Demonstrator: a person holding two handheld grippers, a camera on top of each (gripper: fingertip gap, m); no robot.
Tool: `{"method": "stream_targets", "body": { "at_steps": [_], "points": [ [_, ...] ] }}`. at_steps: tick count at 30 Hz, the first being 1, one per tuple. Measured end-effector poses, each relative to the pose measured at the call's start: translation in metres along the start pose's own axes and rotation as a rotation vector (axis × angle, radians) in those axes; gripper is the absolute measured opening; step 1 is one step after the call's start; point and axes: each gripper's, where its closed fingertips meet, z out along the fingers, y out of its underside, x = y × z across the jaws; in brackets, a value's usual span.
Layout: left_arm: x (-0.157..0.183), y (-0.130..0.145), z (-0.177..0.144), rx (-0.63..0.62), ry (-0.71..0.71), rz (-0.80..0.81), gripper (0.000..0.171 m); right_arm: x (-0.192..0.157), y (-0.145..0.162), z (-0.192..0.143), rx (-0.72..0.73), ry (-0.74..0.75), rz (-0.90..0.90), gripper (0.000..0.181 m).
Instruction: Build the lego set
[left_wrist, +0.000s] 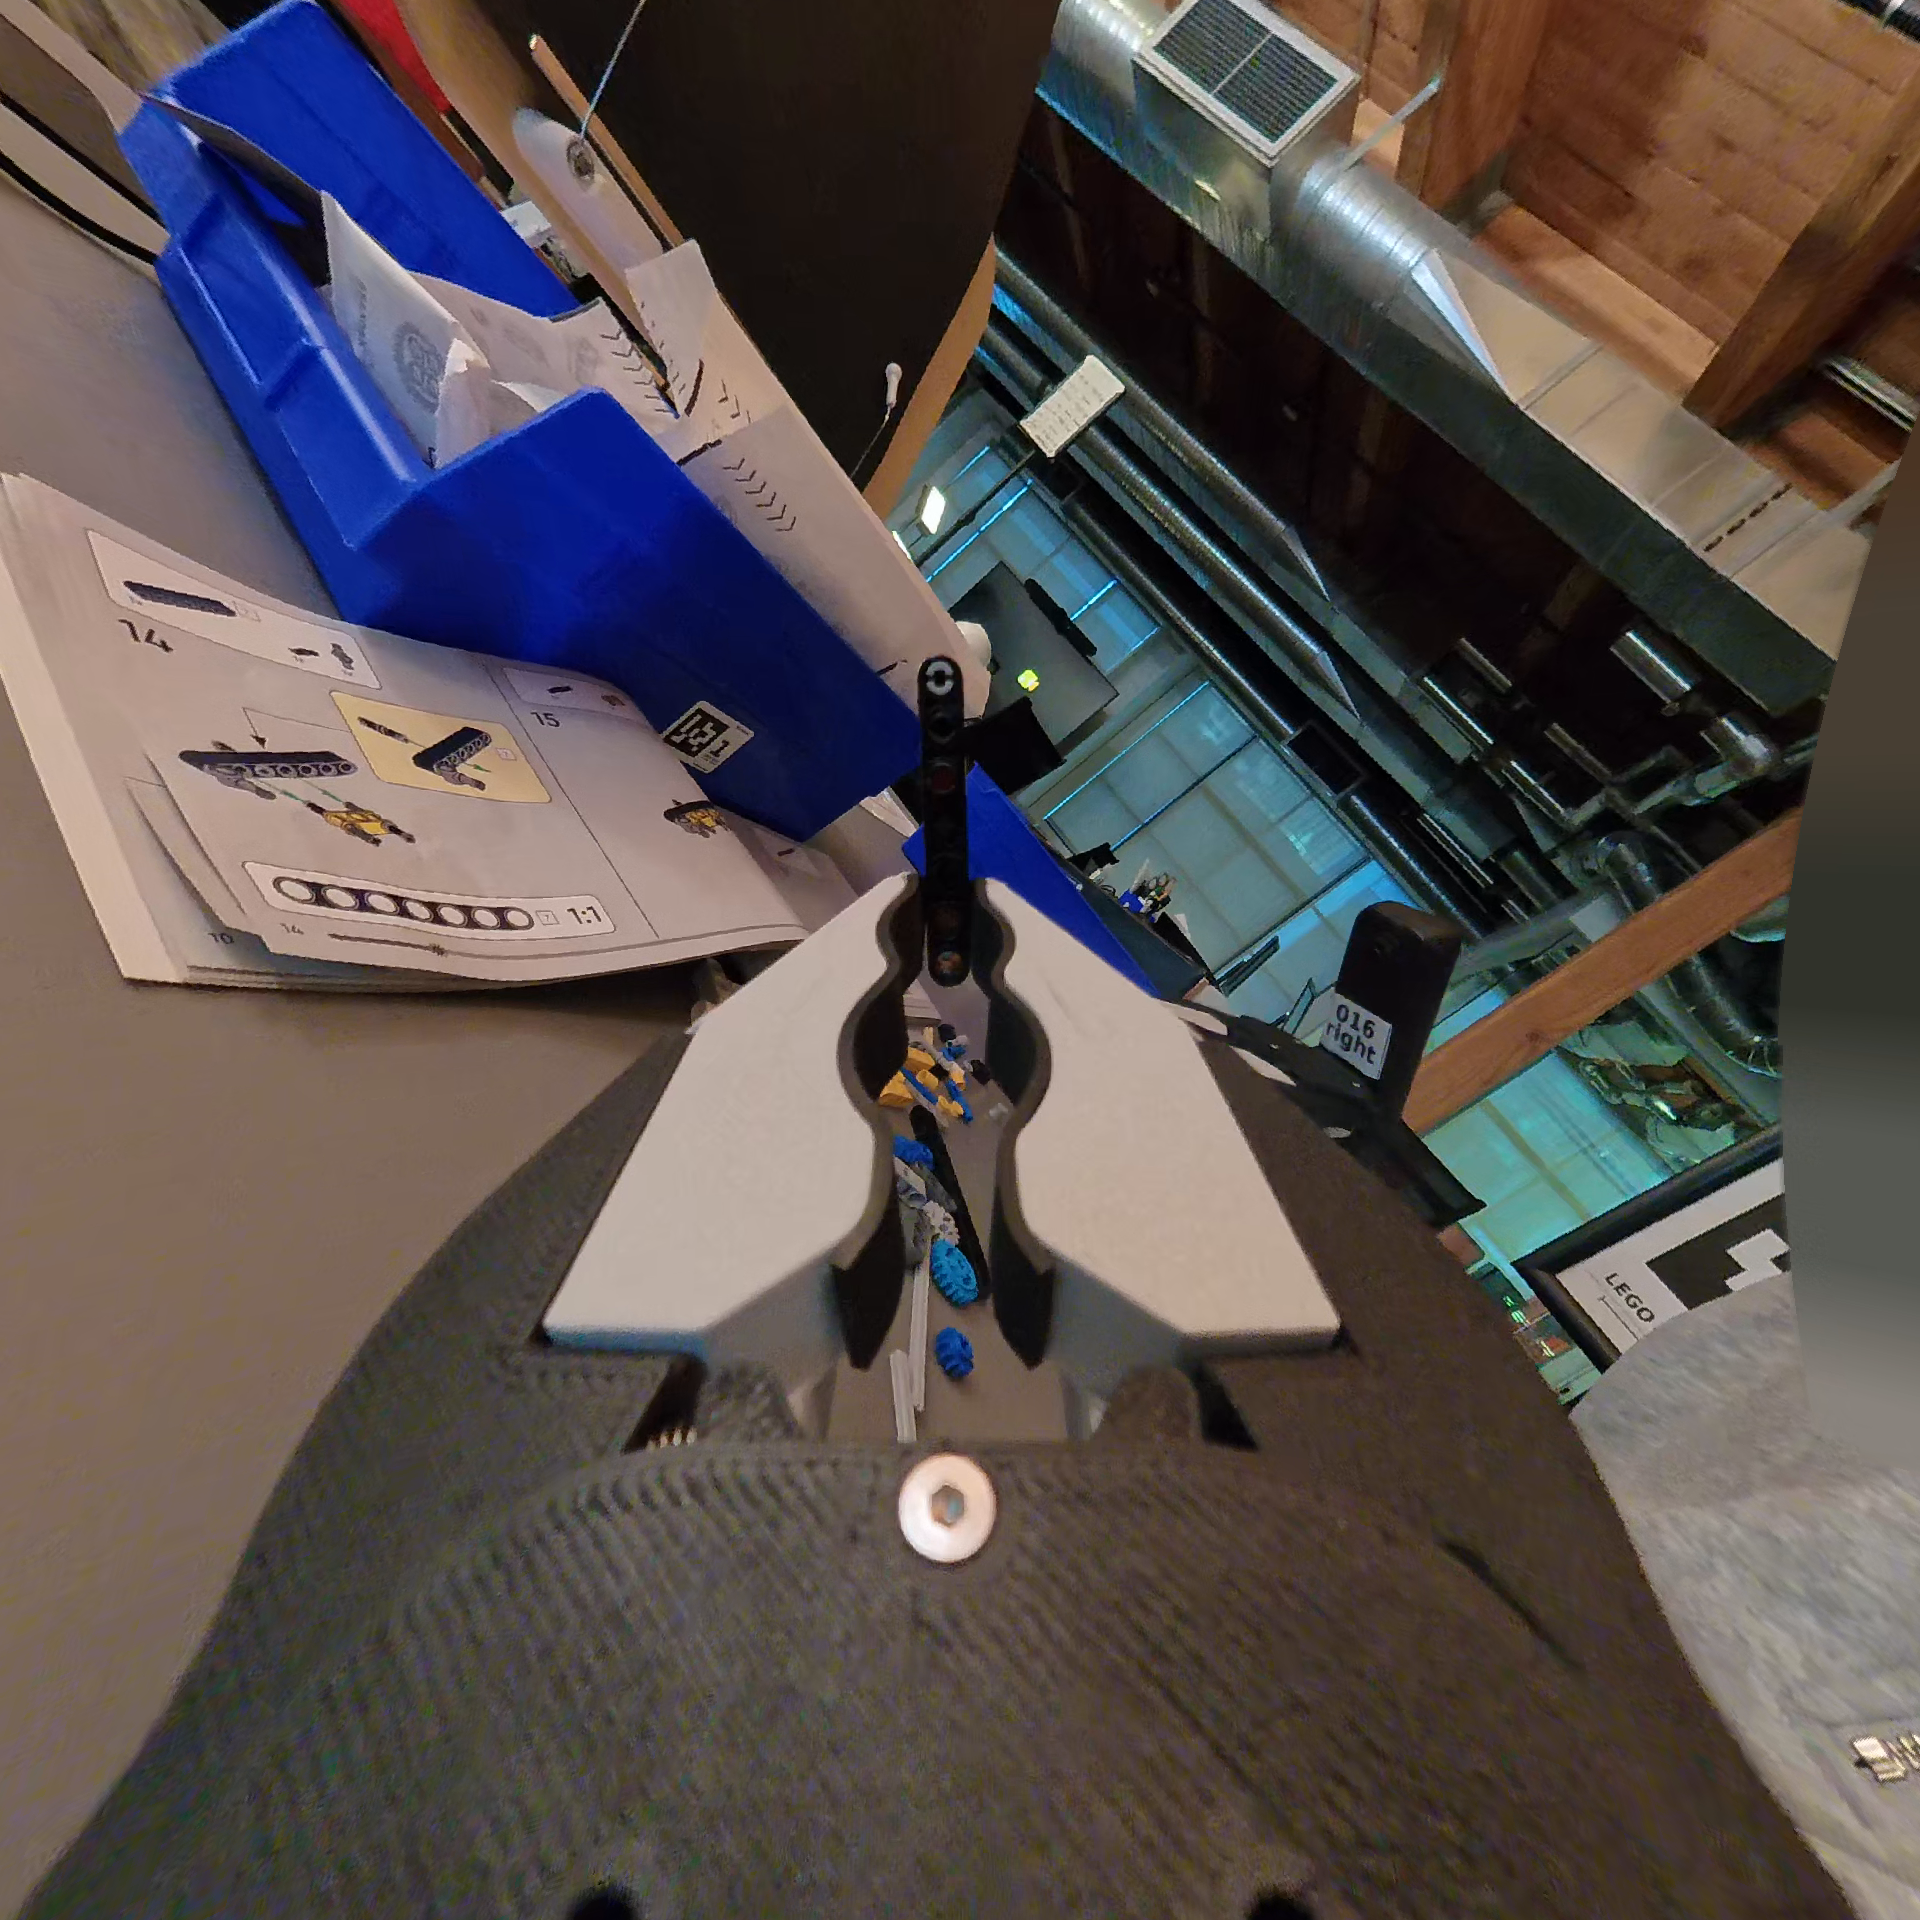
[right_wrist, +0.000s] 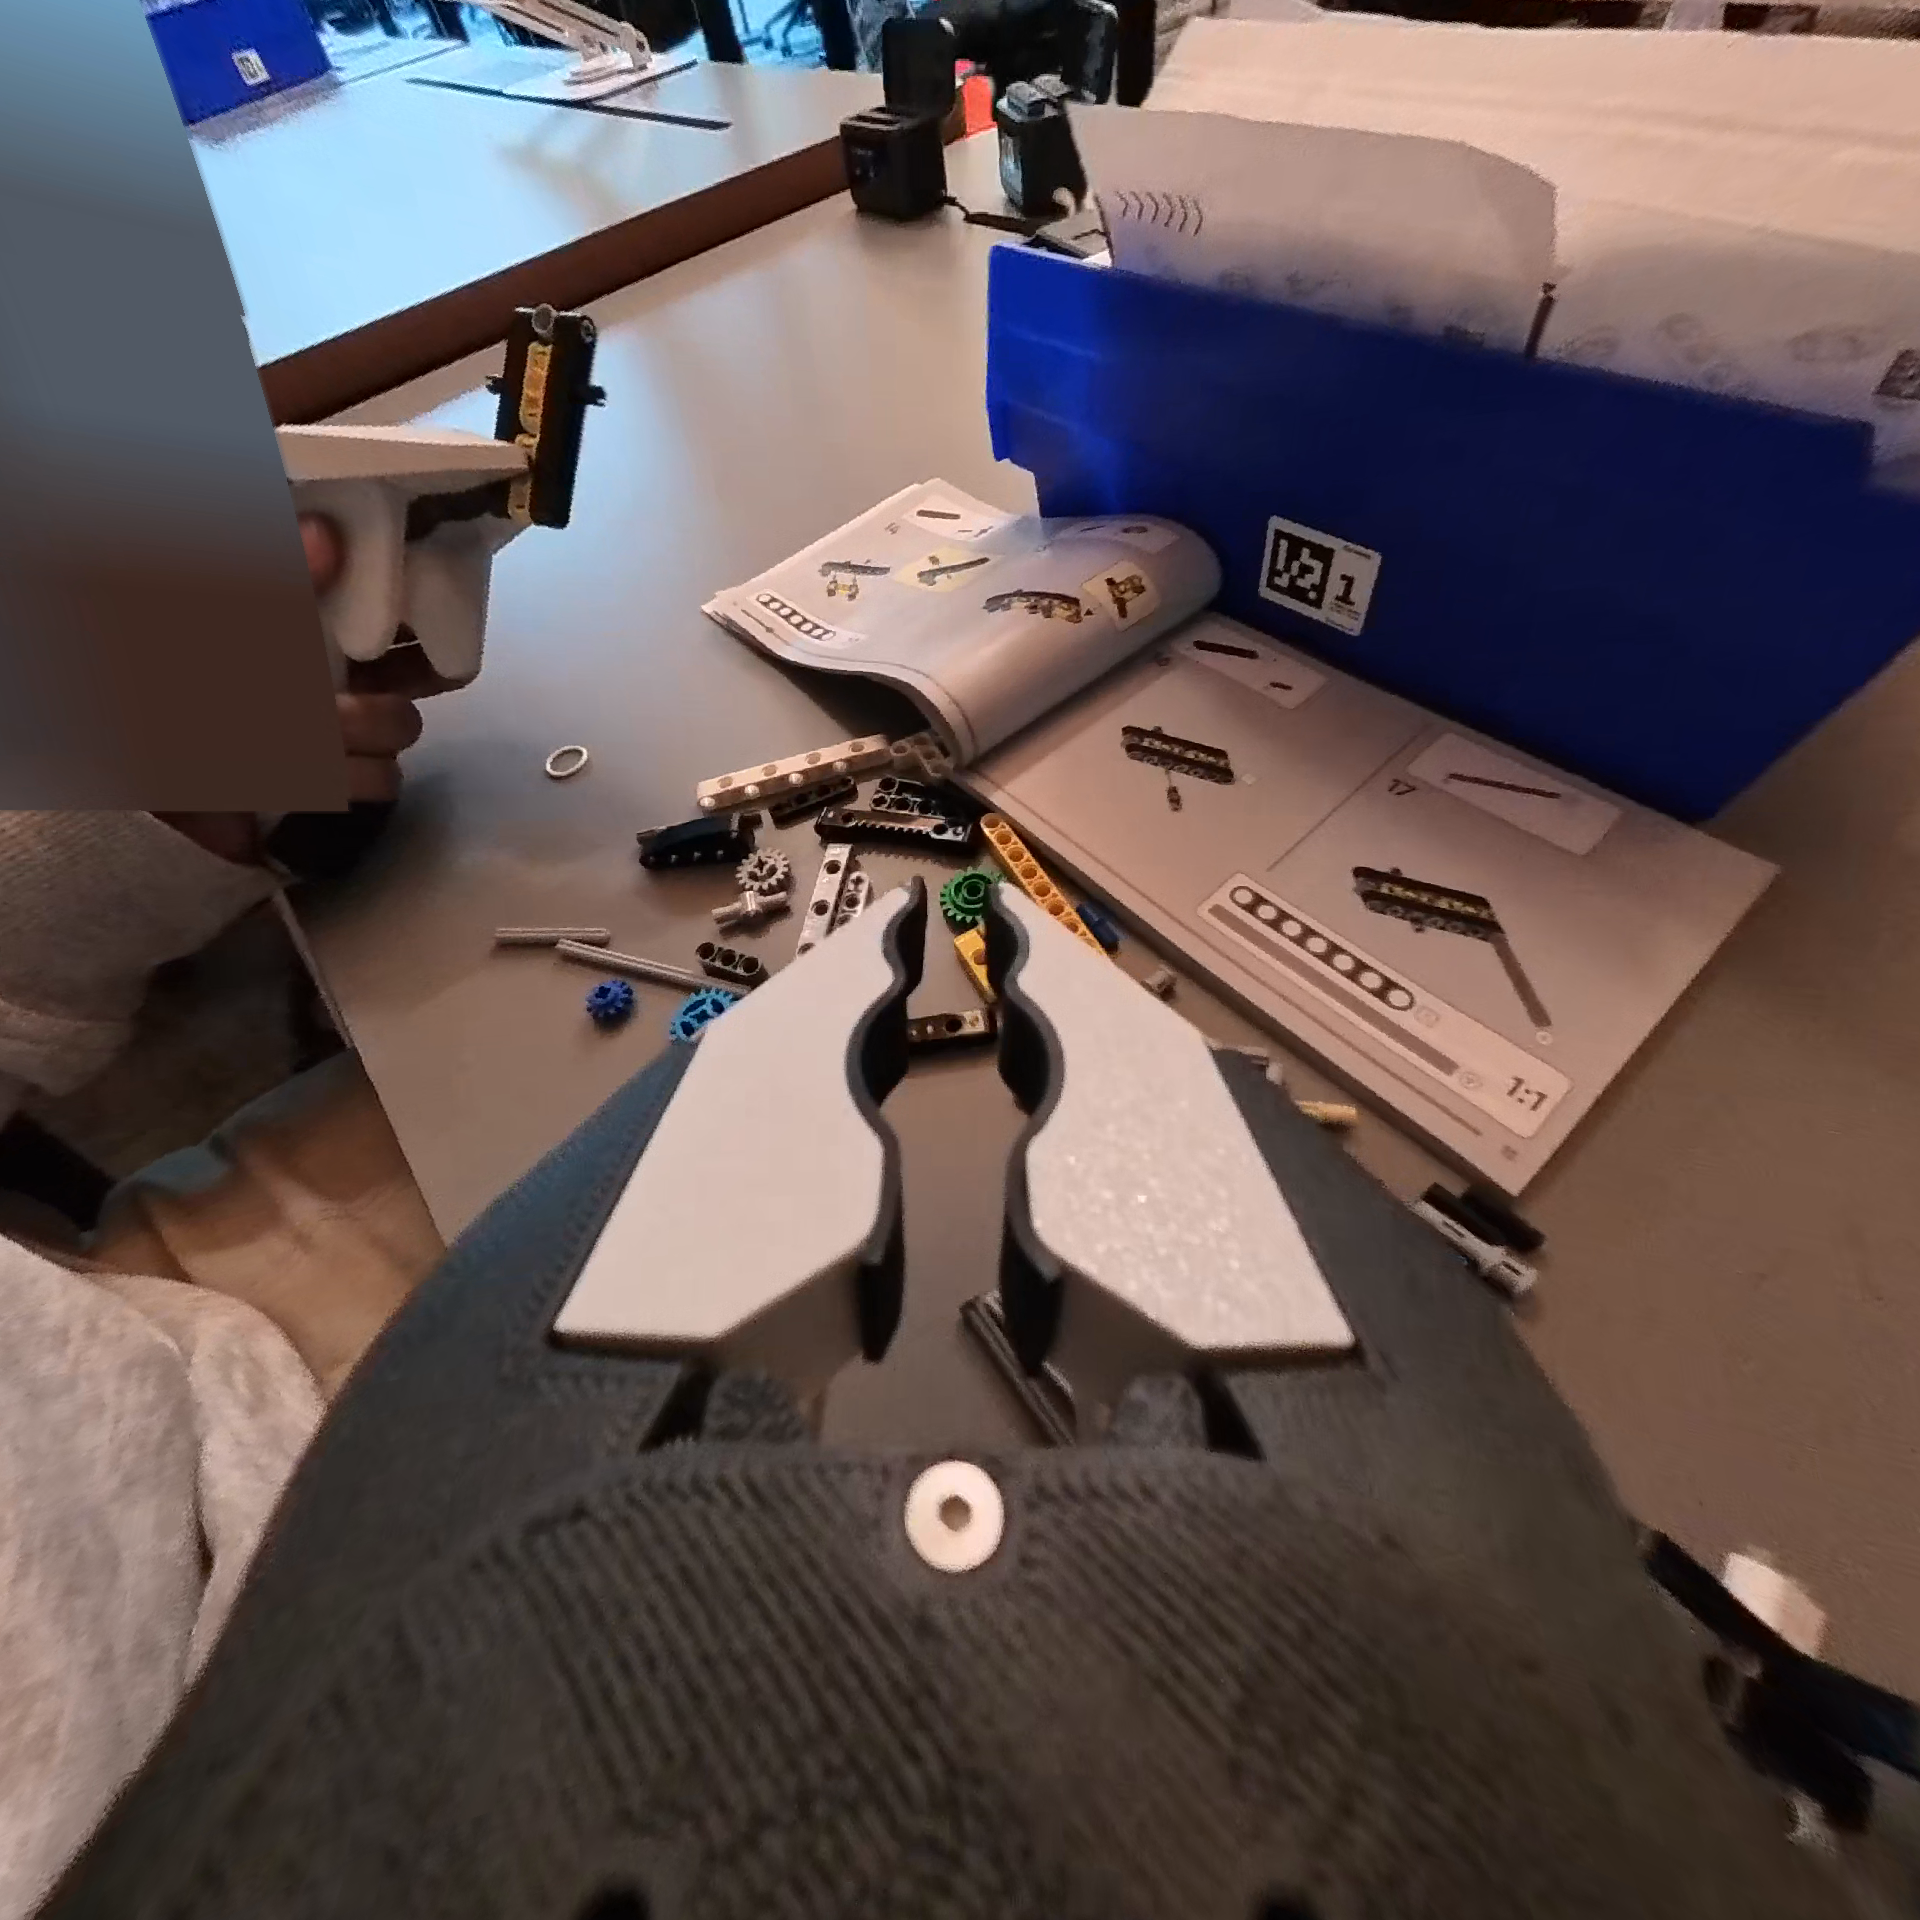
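Observation:
My left gripper is shut on a black-and-yellow beam assembly and holds it upright above the table. In the right wrist view the same gripper shows at far left, gripping the assembly by its lower half. My right gripper is empty, its jaws a narrow gap apart, low over a pile of loose pieces: a green gear, a yellow beam, a white beam, black beams and blue gears. The open instruction booklet lies just right of the pile.
A blue bin with paper bags stands behind the booklet; it also shows in the left wrist view. Grey axles and a small ring lie left of the pile. Small pins lie at right. A person's sleeve is at lower left. Spacing between my two grippers at the tips: around 20 cm.

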Motion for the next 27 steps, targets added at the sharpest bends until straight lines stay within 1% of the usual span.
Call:
{"method": "stream_targets", "body": {
  "at_steps": [18, 27],
  "points": [
    [-0.0006, 0.0013, 0.0008, -0.006, -0.008, 0.010, 0.007, 0.0059, 0.0002, -0.0066, -0.001, 0.039, -0.027, 0.008],
    [-0.0003, 0.0012, 0.0006, -0.005, -0.007, 0.010, 0.007, 0.0043, 0.0021, -0.0048, -0.013, 0.041, -0.035, 0.009]
  ]
}}
